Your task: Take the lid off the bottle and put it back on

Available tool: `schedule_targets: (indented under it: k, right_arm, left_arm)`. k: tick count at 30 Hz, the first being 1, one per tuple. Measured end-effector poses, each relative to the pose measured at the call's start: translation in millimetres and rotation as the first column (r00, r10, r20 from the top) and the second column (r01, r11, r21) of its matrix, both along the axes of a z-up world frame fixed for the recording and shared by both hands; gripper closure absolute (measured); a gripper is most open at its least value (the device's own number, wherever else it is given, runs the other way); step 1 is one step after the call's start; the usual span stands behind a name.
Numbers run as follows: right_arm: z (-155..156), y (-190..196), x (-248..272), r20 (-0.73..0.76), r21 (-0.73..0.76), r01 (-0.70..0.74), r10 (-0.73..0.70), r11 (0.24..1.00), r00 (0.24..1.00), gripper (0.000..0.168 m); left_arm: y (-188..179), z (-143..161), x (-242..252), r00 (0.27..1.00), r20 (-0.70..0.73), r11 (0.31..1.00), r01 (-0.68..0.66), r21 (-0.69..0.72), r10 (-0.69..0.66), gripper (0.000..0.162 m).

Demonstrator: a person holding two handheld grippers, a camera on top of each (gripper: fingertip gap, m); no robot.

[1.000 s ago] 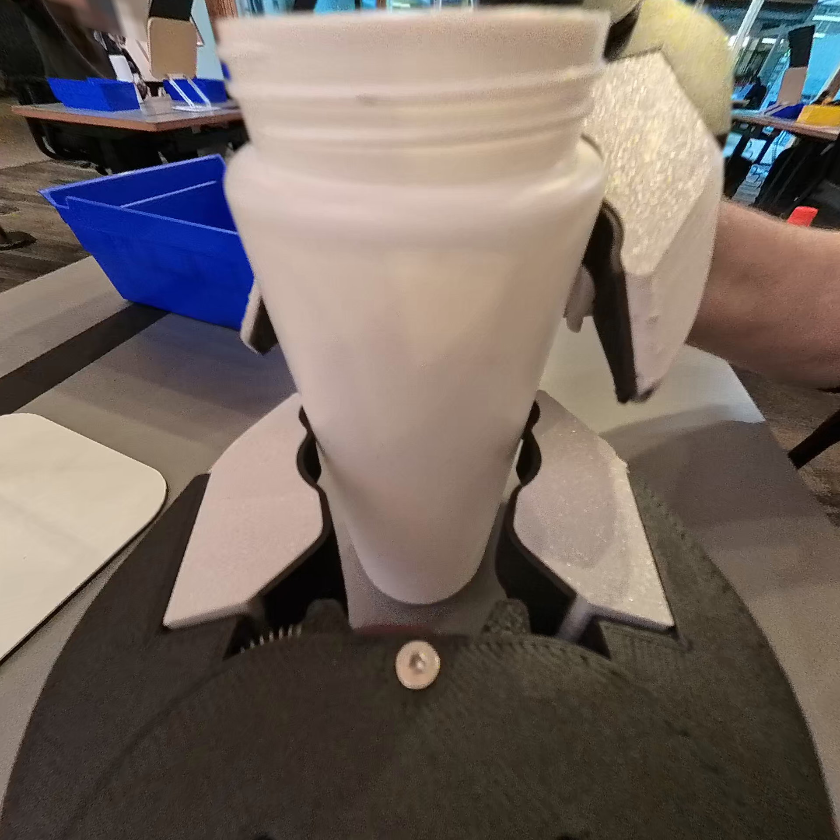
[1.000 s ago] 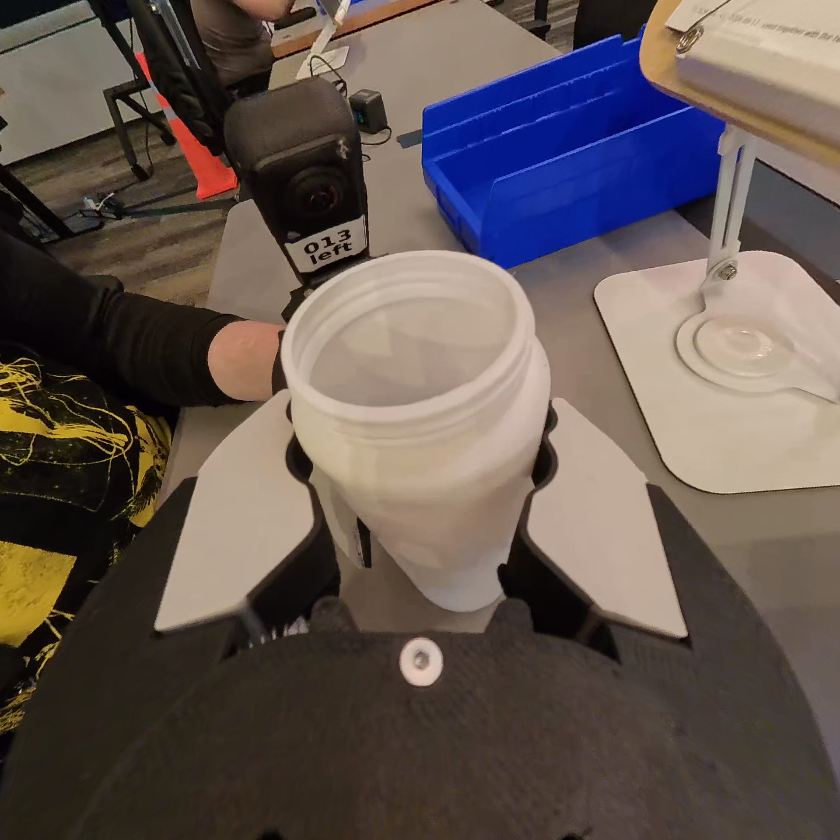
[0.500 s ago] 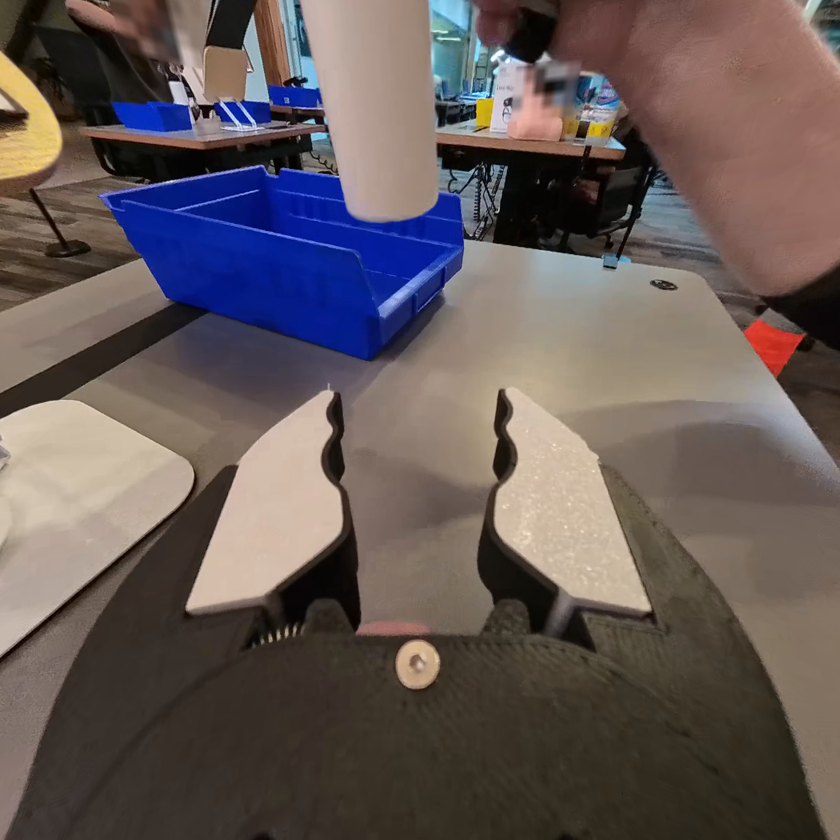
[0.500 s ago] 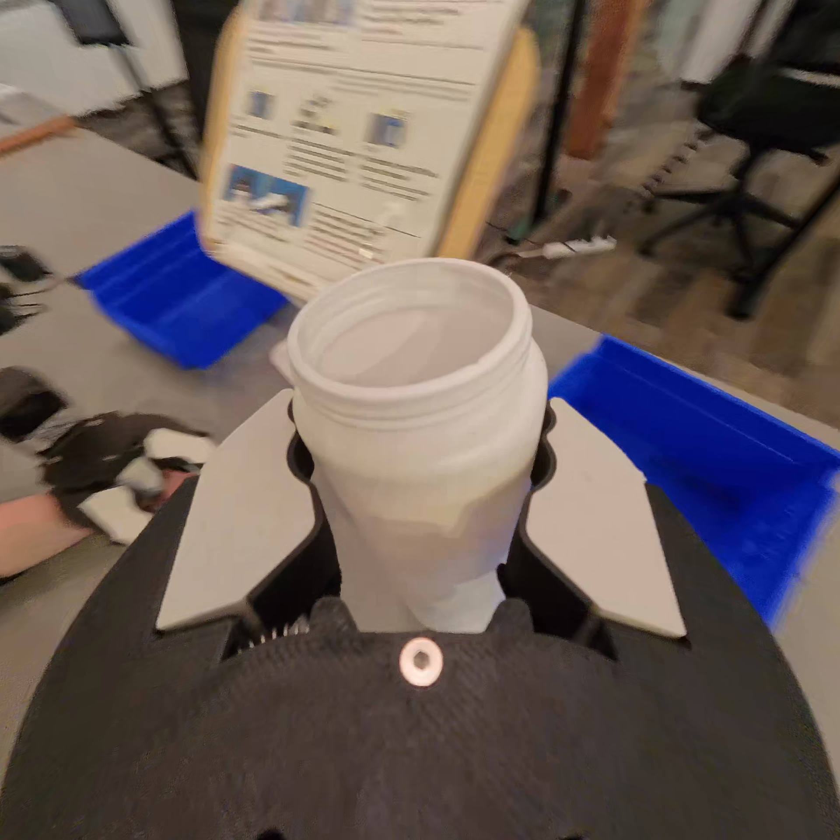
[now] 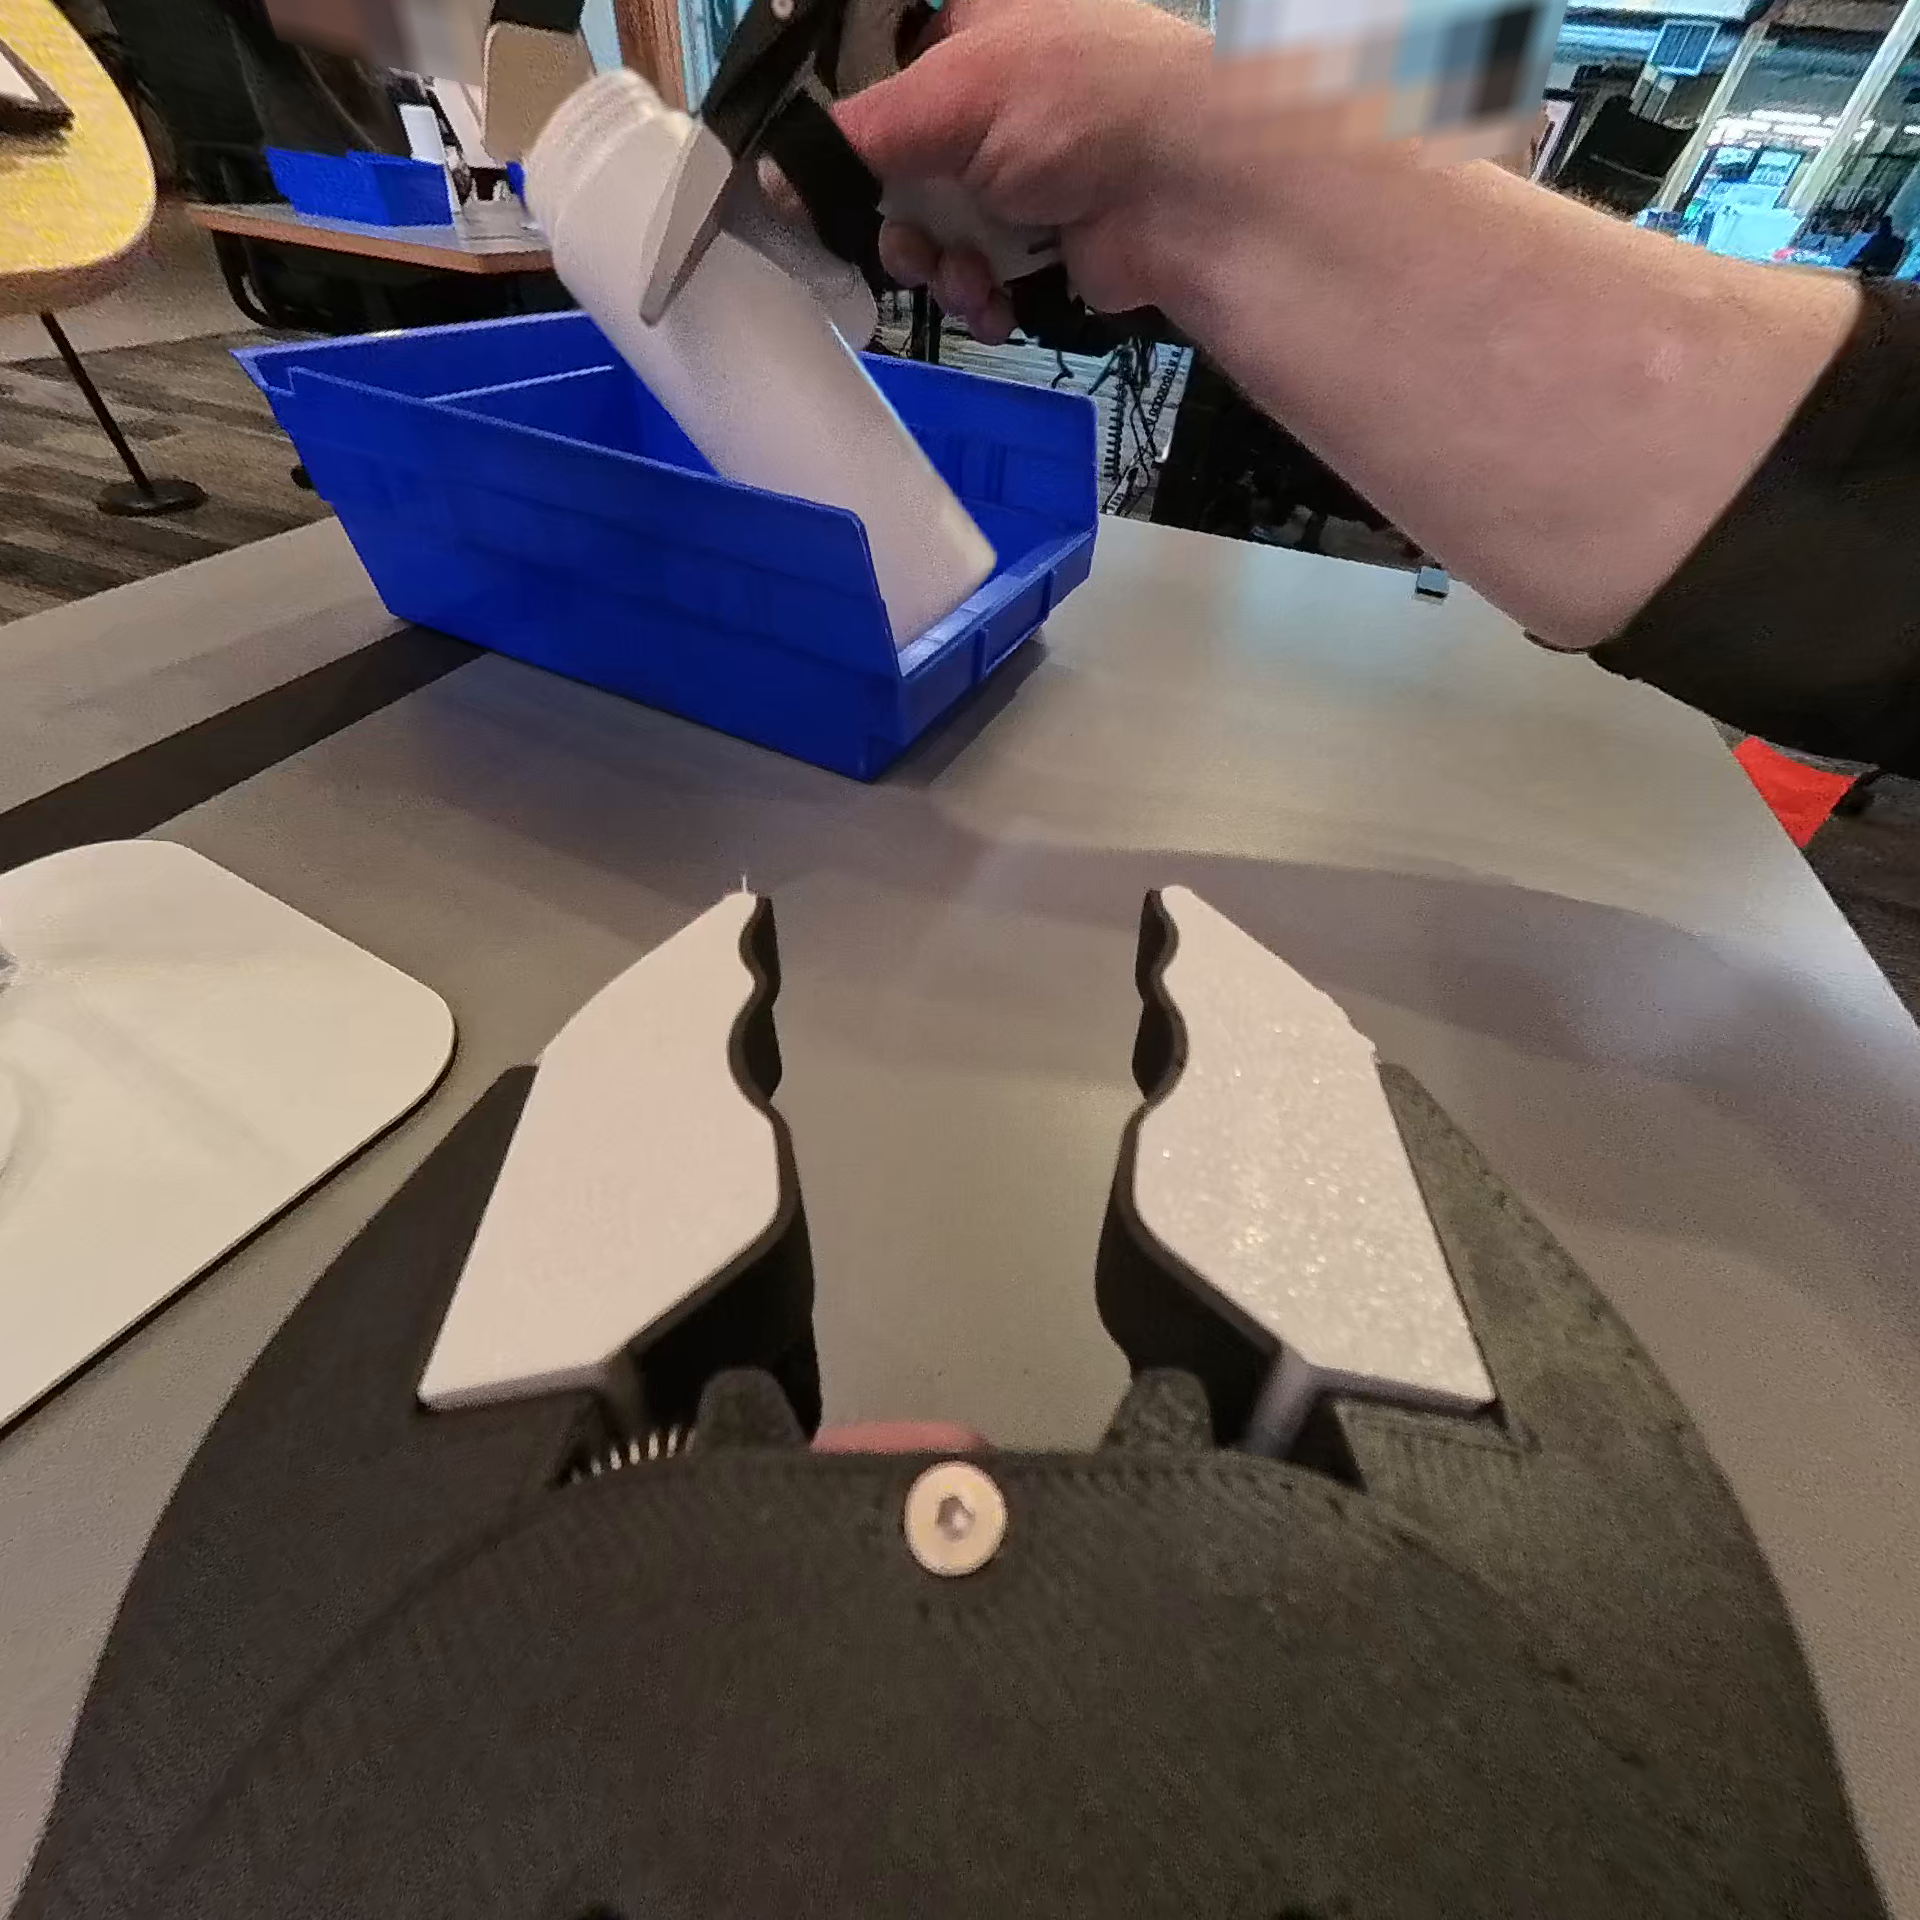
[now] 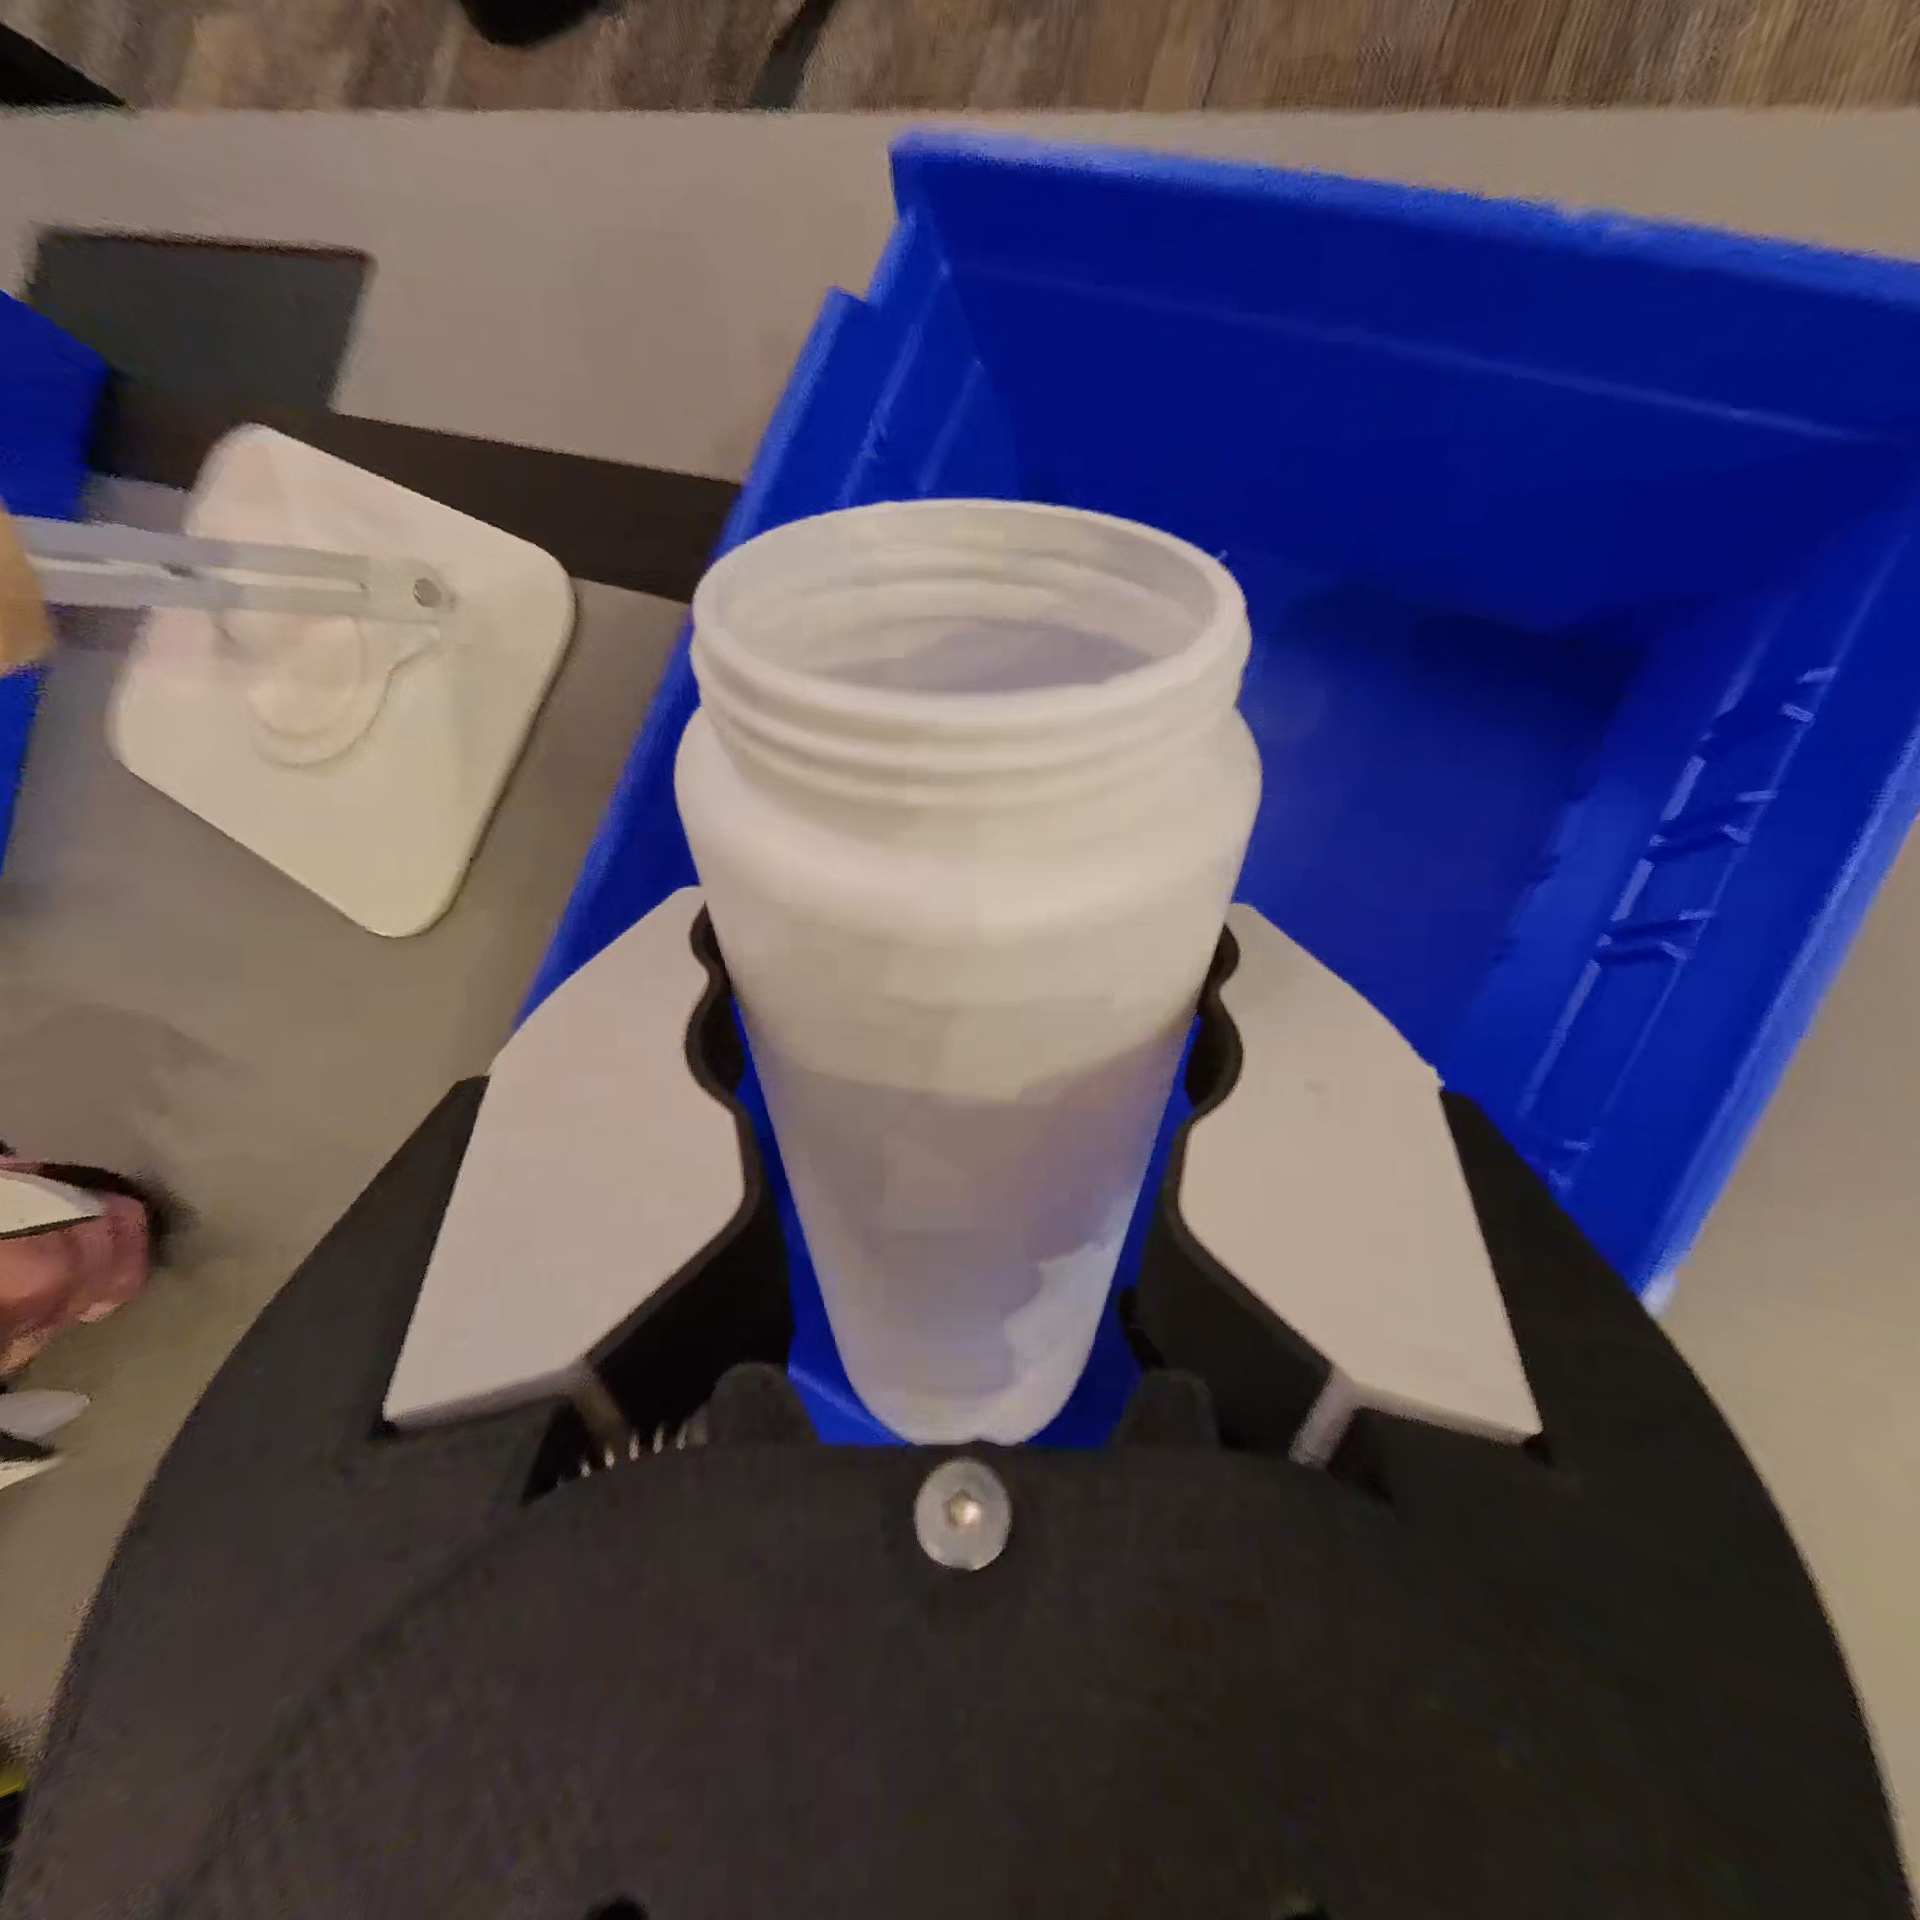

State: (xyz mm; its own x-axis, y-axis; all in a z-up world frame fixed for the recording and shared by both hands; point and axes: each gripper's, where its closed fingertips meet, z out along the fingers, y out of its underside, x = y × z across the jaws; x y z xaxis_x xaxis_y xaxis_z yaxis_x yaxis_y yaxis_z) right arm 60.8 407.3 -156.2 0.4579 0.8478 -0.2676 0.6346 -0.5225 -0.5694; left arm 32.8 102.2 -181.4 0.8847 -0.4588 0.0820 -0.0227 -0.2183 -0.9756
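Observation:
My right gripper (image 6: pixel 961 997) is shut on a white open-mouthed bottle (image 6: pixel 966 894) with no lid on it, and holds it over the blue bin (image 6: pixel 1507 582). In the left wrist view the same bottle (image 5: pixel 790 384) hangs tilted, its bottom end down inside the blue bin (image 5: pixel 582 551), held by the right gripper (image 5: pixel 717 208) in a person's hand. My left gripper (image 5: pixel 951 935) is open and empty, low over the grey table (image 5: pixel 1299 748). No lid is in view.
A white stand base (image 6: pixel 343 686) with a clear arm sits on the table left of the bin; it also shows in the left wrist view (image 5: pixel 177 1060) at the left edge. A person's forearm (image 5: pixel 1455 395) reaches across from the right.
My left gripper has let go of the bottle and drawn back. My right gripper has carried the bottle away and swung it over the blue bin, bottom end down into it.

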Motion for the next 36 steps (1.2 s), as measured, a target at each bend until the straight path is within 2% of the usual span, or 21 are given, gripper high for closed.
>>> schedule_targets:
  k: [9, 12, 14, 17, 20, 23, 26, 29, 32, 36]
  right_arm:
    - [-34.3, 15.8, 7.0, 0.148, -0.01, 0.029, -0.027, 1.0, 0.989, 0.083]
    - [-27.1, 18.4, 9.6, 0.138, 0.051, 0.042, -0.049, 0.998, 0.989, 0.075]
    - [-8.9, 12.5, 6.4, 0.073, 0.104, 0.038, -0.045, 0.994, 0.996, 0.075]
    - [30.9, -25.9, -8.4, -0.076, 0.173, -0.037, 0.051, 0.984, 0.996, 0.078]
    - [67.5, -92.8, -28.6, -0.21, 0.252, -0.162, 0.218, 0.954, 0.953, 0.079]
    - [79.7, -169.2, -51.0, -0.3, 0.296, -0.29, 0.377, 0.91, 0.877, 0.078]
    - [59.6, -225.7, -71.7, -0.281, 0.331, -0.382, 0.477, 0.863, 0.833, 0.074]
    - [31.2, -252.9, -90.3, -0.291, 0.344, -0.398, 0.5, 0.85, 0.816, 0.075]
    - [-9.8, -257.4, -106.0, -0.276, 0.327, -0.395, 0.487, 0.858, 0.829, 0.074]
    - [-55.6, -258.4, -118.4, -0.329, 0.23, -0.392, 0.45, 0.891, 0.83, 0.077]
  left_arm:
    - [0.6, -0.7, -0.2, 1.0, 0.012, 1.0, 0.004, -0.008, -0.004, 0.095]
    - [0.7, -0.5, -0.5, 1.0, 0.016, 1.0, 0.004, -0.008, -0.004, 0.095]
    - [0.8, -0.5, -0.9, 1.0, 0.019, 1.0, 0.004, -0.008, -0.004, 0.095]
    - [1.1, -0.4, -1.6, 1.0, 0.023, 1.0, 0.001, -0.009, -0.001, 0.095]
    - [1.8, 0.1, -4.2, 1.0, 0.021, 1.0, -0.014, -0.005, 0.014, 0.094]
    - [2.6, 1.3, -11.3, 0.999, 0.015, 0.999, -0.048, 0.002, 0.048, 0.093]
    - [2.7, 3.0, -24.0, 0.995, 0.004, 0.995, -0.103, 0.005, 0.103, 0.092]
    - [0.5, 6.0, -42.2, 0.987, 0.002, 0.987, -0.159, 0.01, 0.159, 0.092]
    - [-2.1, 5.2, -64.6, 0.975, 0.022, 0.975, -0.22, -0.004, 0.22, 0.089]
    - [-2.8, -4.3, -85.4, 0.96, 0.043, 0.96, -0.275, -0.047, 0.277, 0.087]
